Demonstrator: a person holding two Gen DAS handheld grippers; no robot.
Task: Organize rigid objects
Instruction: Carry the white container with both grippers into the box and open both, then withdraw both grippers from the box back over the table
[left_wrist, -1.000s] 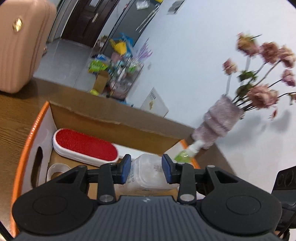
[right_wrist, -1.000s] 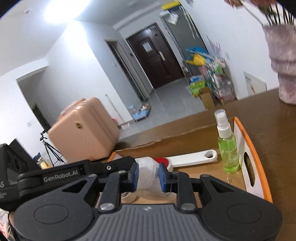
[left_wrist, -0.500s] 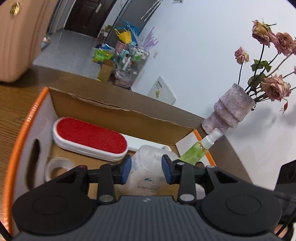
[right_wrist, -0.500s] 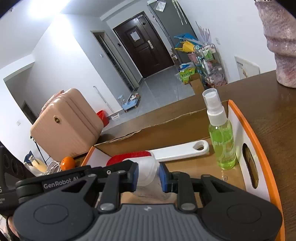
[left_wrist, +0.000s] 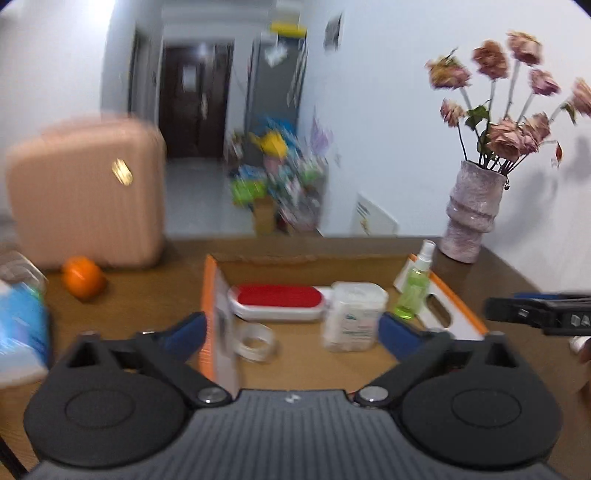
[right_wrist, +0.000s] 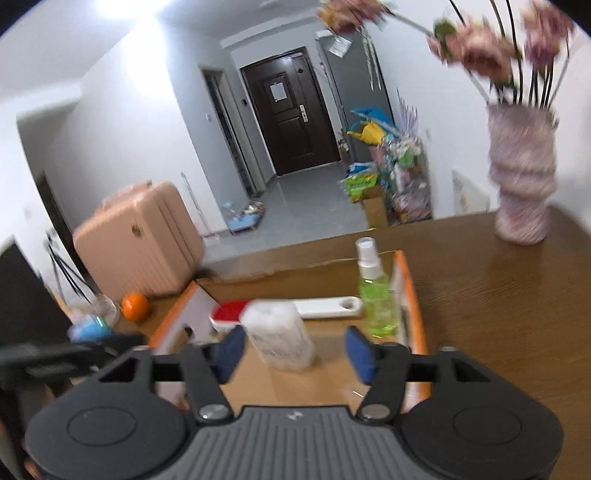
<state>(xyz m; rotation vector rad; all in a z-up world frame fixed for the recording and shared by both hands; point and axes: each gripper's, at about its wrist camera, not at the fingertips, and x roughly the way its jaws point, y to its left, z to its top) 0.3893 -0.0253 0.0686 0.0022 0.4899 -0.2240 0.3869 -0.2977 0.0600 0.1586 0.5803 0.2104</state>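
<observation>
A second ago both grippers pinched the white plastic jar. Now the left gripper and right gripper are opening, fingers clear of it; it stands upright in the cardboard box beside the lint brush.

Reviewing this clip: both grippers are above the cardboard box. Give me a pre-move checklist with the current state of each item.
1. Left gripper free of load: ok. Its jaws are opening and nothing is pressed between the pads.
2. Right gripper free of load: ok. Jaws opening; the pads stand clear of the translucent container.
3. Translucent container upright inside the box: ok. It stands on the box floor.
4. Green spray bottle upright: ok, at the box's right wall.
5. Red lint brush and tape roll inside the box: ok.
6. Orange sorted: not ok. It sits on the table outside the box.
</observation>
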